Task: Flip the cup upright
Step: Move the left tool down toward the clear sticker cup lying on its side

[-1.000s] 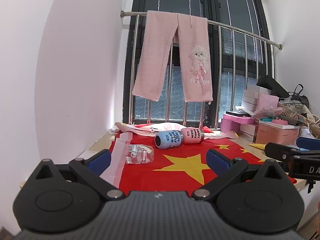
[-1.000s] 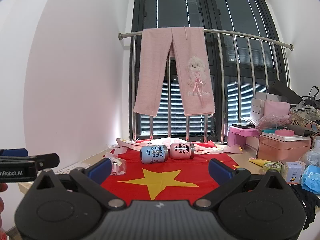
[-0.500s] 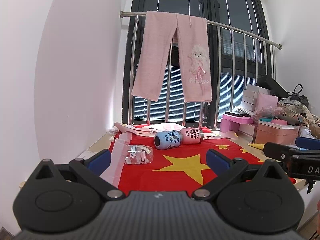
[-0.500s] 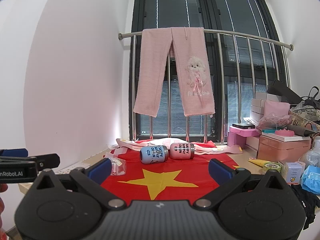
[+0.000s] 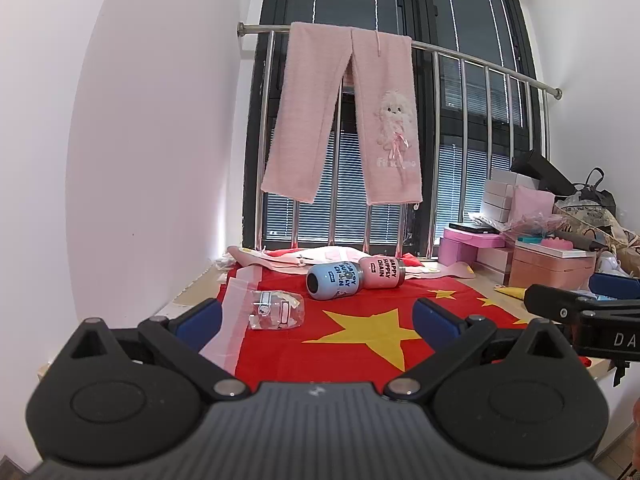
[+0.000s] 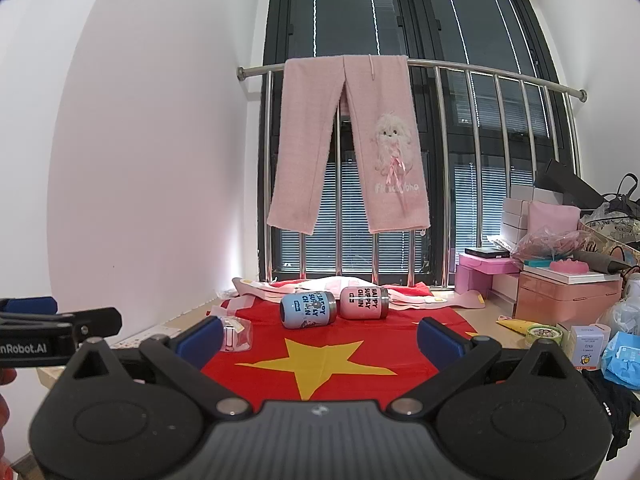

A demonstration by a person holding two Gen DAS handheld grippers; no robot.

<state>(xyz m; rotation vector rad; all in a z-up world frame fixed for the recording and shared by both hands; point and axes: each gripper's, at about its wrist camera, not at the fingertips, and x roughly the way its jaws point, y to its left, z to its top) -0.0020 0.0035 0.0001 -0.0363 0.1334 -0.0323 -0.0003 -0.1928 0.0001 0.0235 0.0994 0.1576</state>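
Observation:
A blue cup (image 5: 334, 281) and a pink cup (image 5: 383, 273) lie on their sides, touching, on a red flag cloth (image 5: 360, 344) at the far end of the table; they also show in the right wrist view, blue (image 6: 307, 309) and pink (image 6: 363, 303). My left gripper (image 5: 318, 322) is open and empty, well short of the cups. My right gripper (image 6: 320, 336) is open and empty, also short of them. Each gripper shows at the edge of the other's view.
A clear plastic packet (image 5: 276, 311) lies left of the cups. Pink trousers (image 5: 352, 120) hang on the steel railing (image 6: 500, 76) behind. Boxes and bags (image 6: 560, 292) crowd the right side. A white wall (image 5: 140, 140) stands at left.

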